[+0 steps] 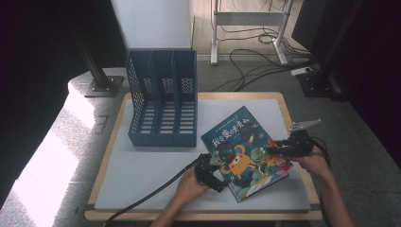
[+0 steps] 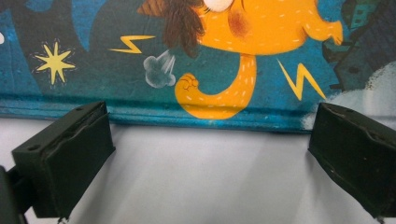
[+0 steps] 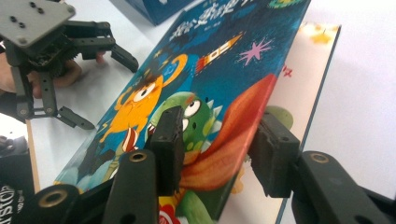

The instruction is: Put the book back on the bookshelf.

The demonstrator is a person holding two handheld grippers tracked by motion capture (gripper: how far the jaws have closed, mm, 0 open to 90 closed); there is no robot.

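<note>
The wide white tabletop (image 1: 156, 170) with a wooden rim is carrying a blue plastic three-slot file holder (image 1: 163, 101) at the back and, in front of it to the right, a thin picture book with a dark blue cover and bright cartoon monsters (image 1: 246, 151). The book is lying turned at an angle, and its front cover is being lifted at the right edge, so that a pale inner page is being shown beneath it.

The right tool (image 3: 219, 149) is being pinched on this raised cover edge, one pad above and one below. The left tool (image 2: 210, 140) is being held spread just beside the near left edge of the book, with nothing between its pads; whether it is touching the book cannot be told.

A risk is being judged here: because only the cover appears to be gripped, the book could be opened instead of lifted, and the pages could be left hanging. The thin glossy cover could also be bent or could slip out. If the left tool is not pressed against the edge, the whole book could be slid across the smooth surface.
</note>
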